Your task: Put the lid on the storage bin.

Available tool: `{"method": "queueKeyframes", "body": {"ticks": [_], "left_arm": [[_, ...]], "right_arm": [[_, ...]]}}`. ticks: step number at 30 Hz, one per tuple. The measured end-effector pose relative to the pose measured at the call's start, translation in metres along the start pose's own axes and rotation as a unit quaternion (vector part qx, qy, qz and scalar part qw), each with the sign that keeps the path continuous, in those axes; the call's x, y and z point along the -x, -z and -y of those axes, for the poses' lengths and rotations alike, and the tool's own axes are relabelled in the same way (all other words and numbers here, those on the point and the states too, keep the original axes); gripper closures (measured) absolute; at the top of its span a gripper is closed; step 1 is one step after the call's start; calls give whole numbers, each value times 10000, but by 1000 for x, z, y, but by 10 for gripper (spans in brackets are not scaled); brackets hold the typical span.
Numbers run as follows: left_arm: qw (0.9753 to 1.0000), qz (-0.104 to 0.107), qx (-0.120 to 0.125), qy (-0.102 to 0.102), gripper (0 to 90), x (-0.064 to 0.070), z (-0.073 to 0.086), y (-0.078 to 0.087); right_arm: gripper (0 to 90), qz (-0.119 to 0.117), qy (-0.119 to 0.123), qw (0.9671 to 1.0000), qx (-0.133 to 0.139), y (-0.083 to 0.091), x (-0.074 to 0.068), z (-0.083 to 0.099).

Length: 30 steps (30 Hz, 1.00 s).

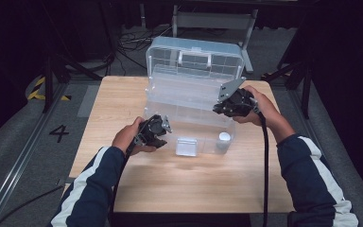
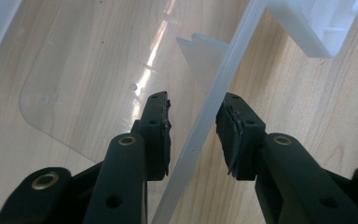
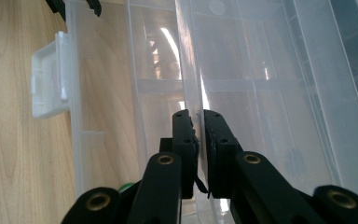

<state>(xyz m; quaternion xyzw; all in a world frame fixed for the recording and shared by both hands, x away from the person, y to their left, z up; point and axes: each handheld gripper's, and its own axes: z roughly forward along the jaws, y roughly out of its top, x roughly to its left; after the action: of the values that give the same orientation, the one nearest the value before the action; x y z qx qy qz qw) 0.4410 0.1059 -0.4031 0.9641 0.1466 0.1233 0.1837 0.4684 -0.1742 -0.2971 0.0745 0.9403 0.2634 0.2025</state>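
Clear walls make much of the plastic box hard to read: its edges blur into the wood of the table behind them, and what sits in the near right corner of the box is only a pale round shape in the high view. The right gripper's jaws are hidden behind the hand there. The box stands in the middle of the table, toward the far edge, its long axis running left to right, its lid raised upright at the back with the handle on top. A white latch hangs on the front wall. The left gripper straddles the front rim near the box's left corner, jaws spread and not pressing it. The right gripper is clamped on a thin clear wall of an inner tray at the right end. On the floor left of the table, a "4" is marked.
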Motion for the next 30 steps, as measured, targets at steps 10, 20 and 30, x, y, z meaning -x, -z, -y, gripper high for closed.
{"method": "queueKeyframes", "body": {"ticks": [10,20,30], "left_arm": [[10000,-42,30,-9,639,1,1,0],[9998,-132,119,-25,621,3,2,-1],[9989,-119,423,157,637,3,7,6]], "right_arm": [[844,-38,-34,9999,110,-1,-4,4],[839,-66,-94,9997,217,-1,-6,8],[838,-54,-127,9996,264,0,-7,10]]}}
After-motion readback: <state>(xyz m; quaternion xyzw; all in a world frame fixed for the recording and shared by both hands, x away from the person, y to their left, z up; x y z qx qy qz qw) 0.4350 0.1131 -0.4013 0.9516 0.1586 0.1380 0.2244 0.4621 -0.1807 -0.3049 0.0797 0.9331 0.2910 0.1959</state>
